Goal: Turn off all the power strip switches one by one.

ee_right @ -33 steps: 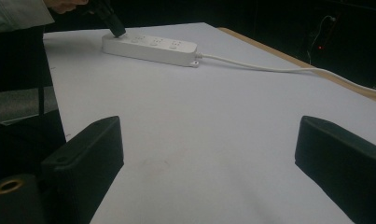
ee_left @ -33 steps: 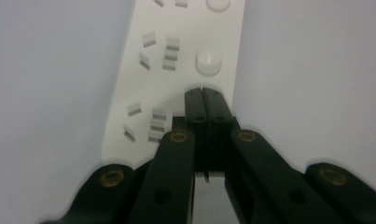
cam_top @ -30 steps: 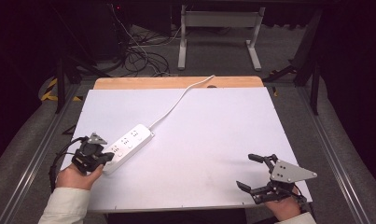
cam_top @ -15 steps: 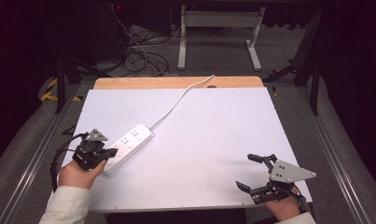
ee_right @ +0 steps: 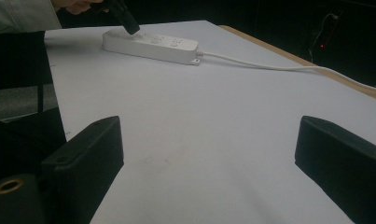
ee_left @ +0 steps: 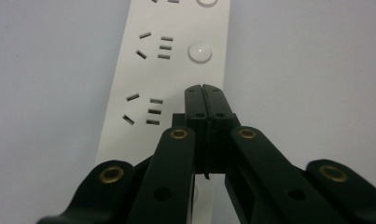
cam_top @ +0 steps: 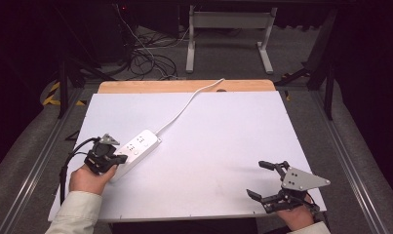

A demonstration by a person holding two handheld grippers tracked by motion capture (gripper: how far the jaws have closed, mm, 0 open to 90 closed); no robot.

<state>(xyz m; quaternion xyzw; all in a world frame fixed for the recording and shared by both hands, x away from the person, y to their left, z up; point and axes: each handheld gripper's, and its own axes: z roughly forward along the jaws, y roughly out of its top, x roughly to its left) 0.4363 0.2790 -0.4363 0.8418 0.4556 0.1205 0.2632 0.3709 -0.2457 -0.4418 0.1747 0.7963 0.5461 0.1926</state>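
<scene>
Left claw (cam_top: 117, 158) clenched, jaws pressed flat together with nothing between, tip down on the near end of the power strip (cam_top: 138, 147), which lies at about 8 o'clock on the desk (cam_top: 223, 146), angled toward 1 o'clock. In the left gripper view the tip (ee_left: 205, 100) sits on the strip's button side, in line with the round switch (ee_left: 200, 51); contact looks likely but can't confirm. Right claw (cam_top: 268, 181) released, jaws wide apart, parked low at 5 o'clock, well apart from the strip. Risks: the strip is light smooth plastic on a smooth matte white desk, so an off-centre push probably skates or pivots it instead of clicking a switch; the narrow hard tip could slip off the domed glossy button into the socket slots (ee_left: 150, 111). The cord (cam_top: 191, 102), thin rubbery white, runs to 12 o'clock off the wooden far edge, so a tug there could drag the strip. Strip is a long rounded-edge bar, with slot groups beside each button.
</scene>
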